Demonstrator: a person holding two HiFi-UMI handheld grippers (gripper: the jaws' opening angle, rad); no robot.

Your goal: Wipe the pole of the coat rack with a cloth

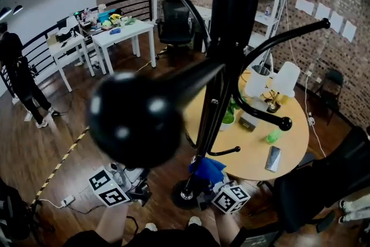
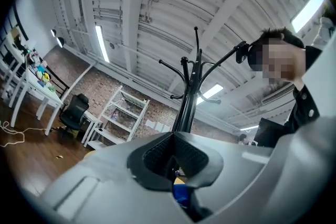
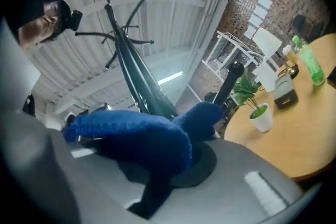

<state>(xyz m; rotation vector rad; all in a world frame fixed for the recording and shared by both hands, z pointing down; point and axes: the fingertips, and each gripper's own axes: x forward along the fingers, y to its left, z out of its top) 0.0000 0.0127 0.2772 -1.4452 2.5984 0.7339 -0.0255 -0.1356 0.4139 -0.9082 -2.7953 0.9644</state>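
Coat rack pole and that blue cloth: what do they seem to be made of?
Coat rack pole: probably metal, painted glossy black; light spots glint on its round knob. Cloth: soft fabric, perhaps knitted or fleecy, matte blue; it bunches in folds and its surface looks fuzzy.

A dark wooden plank floor (image 1: 69,124) bears the round black base of the coat rack (image 1: 184,195), a yellow-and-black striped tape line (image 1: 58,168) and a white power strip (image 1: 67,201). Beside the base stands a round pale wooden surface (image 1: 248,163). Near its closest edge lies a dark flat phone (image 1: 273,158); further in are a green plastic bottle (image 1: 273,136), a grey box (image 1: 250,122) and a white plant pot (image 1: 228,120).
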